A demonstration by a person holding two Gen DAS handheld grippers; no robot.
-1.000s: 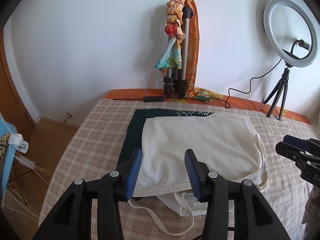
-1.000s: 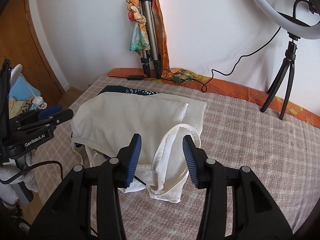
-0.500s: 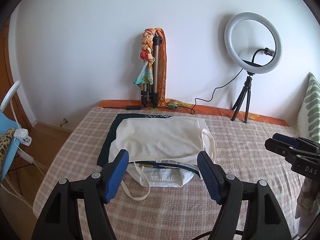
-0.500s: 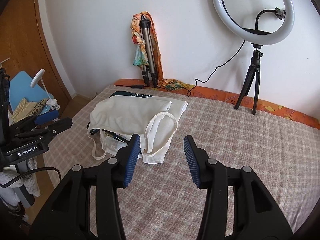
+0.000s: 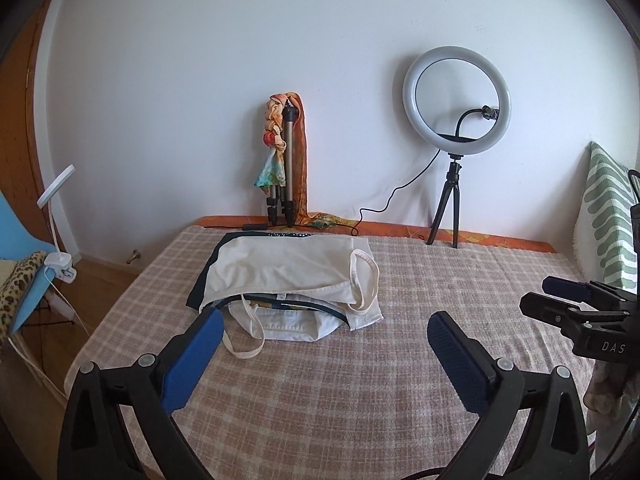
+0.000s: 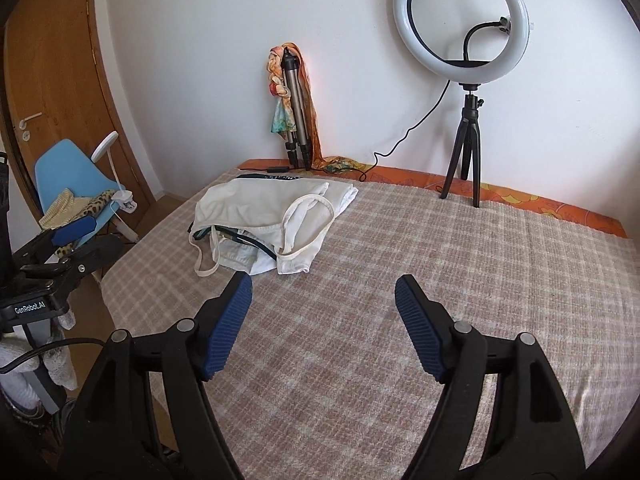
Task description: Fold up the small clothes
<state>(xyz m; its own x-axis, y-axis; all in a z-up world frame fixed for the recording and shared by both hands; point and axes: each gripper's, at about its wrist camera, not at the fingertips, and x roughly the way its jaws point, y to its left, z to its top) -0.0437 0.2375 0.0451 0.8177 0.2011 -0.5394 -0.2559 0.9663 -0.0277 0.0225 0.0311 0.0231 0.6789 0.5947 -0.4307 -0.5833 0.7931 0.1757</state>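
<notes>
A folded cream top [image 5: 288, 268] with thin straps lies on a small pile of clothes on the checked bedcover [image 5: 360, 380]; a dark garment [image 5: 200, 284] shows under it. The pile also shows in the right wrist view [image 6: 268, 212]. My left gripper [image 5: 324, 340] is open and empty, held back from the pile's near edge. My right gripper [image 6: 324, 304] is open and empty, to the right of the pile and nearer than it. The right gripper also shows at the right edge of the left wrist view [image 5: 580, 312].
A ring light on a small tripod [image 5: 456, 120] and a folded tripod draped with scarves [image 5: 286, 160] stand at the wall. A blue chair with clothes [image 6: 76, 192] and a wooden door [image 6: 52, 80] are left of the bed. A striped pillow [image 5: 608, 216] is right.
Both grippers have let go of the cream top, opened wide and pulled back from the pile, which now lies folded.
</notes>
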